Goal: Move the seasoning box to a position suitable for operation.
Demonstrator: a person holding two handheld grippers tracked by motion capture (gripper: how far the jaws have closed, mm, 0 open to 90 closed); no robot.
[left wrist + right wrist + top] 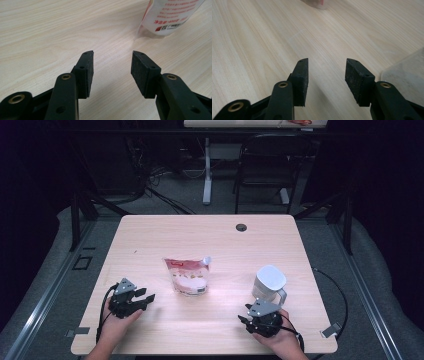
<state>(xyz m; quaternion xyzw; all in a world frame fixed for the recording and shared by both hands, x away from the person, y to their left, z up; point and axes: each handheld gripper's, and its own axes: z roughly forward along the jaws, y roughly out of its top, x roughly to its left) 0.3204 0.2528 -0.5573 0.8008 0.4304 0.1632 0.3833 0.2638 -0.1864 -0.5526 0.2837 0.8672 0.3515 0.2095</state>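
A pink and white spouted pouch lies flat near the middle of the wooden table; its printed bottom edge shows at the top right of the left gripper view. A clear jug with a white lid stands to the right. My left gripper rests on the table left of the pouch, open, nothing between its pads. My right gripper sits just in front of the jug, open and empty; the jug's clear base is at its right.
A round cable hole sits near the table's far edge. A black chair and a white table leg stand beyond the table. Cables trail from both grippers over the near edge.
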